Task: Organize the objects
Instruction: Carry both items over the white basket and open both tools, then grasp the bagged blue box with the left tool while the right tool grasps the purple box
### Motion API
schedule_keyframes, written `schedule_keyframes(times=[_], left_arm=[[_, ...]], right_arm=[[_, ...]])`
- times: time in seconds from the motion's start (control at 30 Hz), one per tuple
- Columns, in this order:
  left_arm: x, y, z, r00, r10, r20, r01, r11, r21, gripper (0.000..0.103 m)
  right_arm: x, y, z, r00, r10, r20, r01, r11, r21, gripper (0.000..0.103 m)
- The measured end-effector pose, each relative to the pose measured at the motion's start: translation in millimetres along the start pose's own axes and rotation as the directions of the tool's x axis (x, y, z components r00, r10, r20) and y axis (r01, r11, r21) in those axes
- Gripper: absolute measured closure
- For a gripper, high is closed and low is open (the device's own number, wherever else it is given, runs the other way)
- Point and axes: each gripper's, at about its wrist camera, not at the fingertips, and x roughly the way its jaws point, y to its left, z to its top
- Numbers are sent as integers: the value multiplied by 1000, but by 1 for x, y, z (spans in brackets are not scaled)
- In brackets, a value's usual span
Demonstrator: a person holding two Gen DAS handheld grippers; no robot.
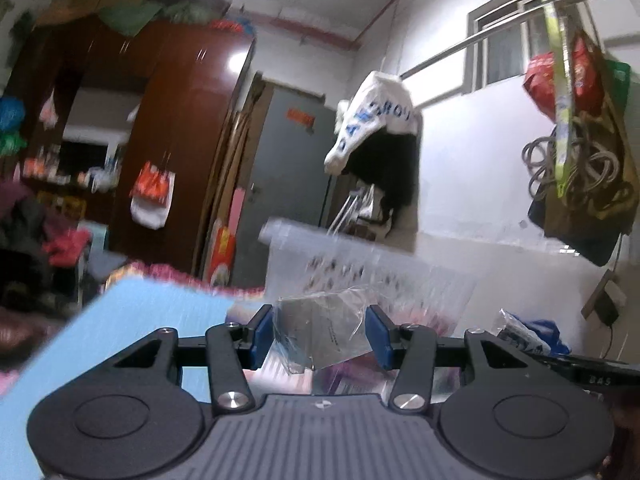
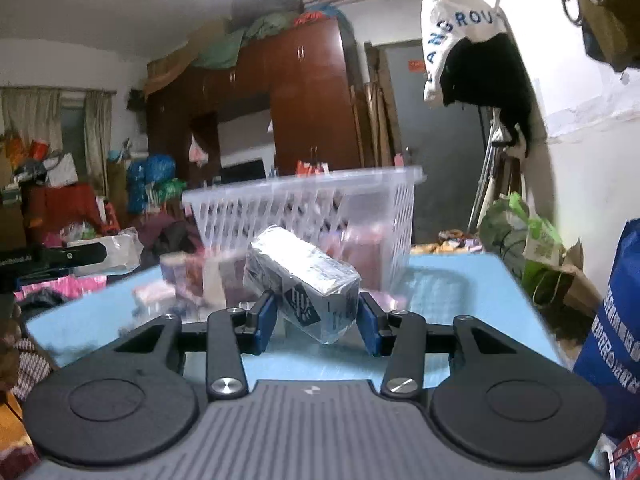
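Observation:
My left gripper (image 1: 320, 334) is shut on a crinkled clear plastic packet (image 1: 320, 330) with a grey card inside, held above the light-blue table (image 1: 152, 320). Behind it stands a clear plastic basket (image 1: 360, 256). In the right wrist view my right gripper (image 2: 318, 316) is shut on a silver box (image 2: 308, 284) wrapped in clear film, tilted with a black patterned end toward me. The same clear slotted basket (image 2: 304, 200) stands on the blue table (image 2: 460, 292) just beyond the box. Several pink and red packets (image 2: 192, 276) lie blurred to its left.
The other gripper (image 2: 60, 258) shows at the left edge with its clear packet. A brown wardrobe (image 2: 280, 100), a grey door (image 1: 288, 152), hanging bags (image 1: 576, 120) and a blue sack (image 2: 616, 320) ring the table. A black device (image 1: 592, 376) lies at right.

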Motion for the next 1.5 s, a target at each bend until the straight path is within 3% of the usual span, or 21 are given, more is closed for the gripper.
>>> schedule_keyframes(times=[0.17, 0.27, 0.37, 0.43, 0.47, 0.5, 0.53, 0.7, 0.8, 0.9, 1.03, 1.17, 1.3, 1.5], left_arm=[[39, -20, 57, 999, -26, 46, 25, 999, 28, 50], [82, -29, 90, 999, -37, 0, 37, 999, 23, 50], [118, -35, 102, 999, -14, -41, 14, 1000, 17, 49], [143, -37, 100, 996, 35, -87, -33, 999, 26, 39], [155, -40, 95, 989, 64, -135, -56, 996, 63, 24], [165, -44, 89, 979, 96, -180, -78, 991, 105, 24], [169, -45, 84, 973, 118, -198, -93, 987, 129, 24], [123, -43, 62, 986, 34, -166, -11, 990, 137, 21], [77, -36, 39, 989, -27, -144, 42, 994, 104, 16], [34, -39, 1, 995, 18, -94, -6, 992, 123, 16], [-1, -32, -35, 996, 19, -90, -14, 998, 55, 16], [6, -29, -43, 991, 56, -124, -43, 994, 100, 17], [18, -32, -48, 985, 27, -171, -13, 996, 84, 17], [14, -52, -65, 987, 50, -155, -24, 986, 162, 17]], right_arm=[[14, 9, 57, 998, 3, 70, 1, 999, -53, 56], [48, 10, 97, 998, 10, 57, -6, 997, -83, 56], [81, 12, 122, 999, -15, 39, 20, 992, -125, 55], [109, 11, 127, 999, -31, -34, 26, 989, -147, 53], [119, 10, 124, 997, -46, -59, 36, 986, -160, 46], [127, 10, 121, 995, -71, -72, 57, 983, -175, 40], [133, 10, 117, 992, -89, -89, 71, 980, -187, 26], [91, -5, 93, 997, -55, -60, 47, 991, -128, 0], [61, -14, 62, 995, -52, -85, 43, 994, -99, 0], [51, -25, 28, 989, -82, -120, 76, 996, -53, 0], [53, -25, 5, 981, -118, -152, 112, 993, -46, 0], [54, -21, 7, 981, -120, -153, 115, 992, -43, 1], [61, -9, 7, 972, -138, -192, 125, 989, -82, 4], [79, 4, 9, 946, -215, -243, 176, 969, -173, 10]])
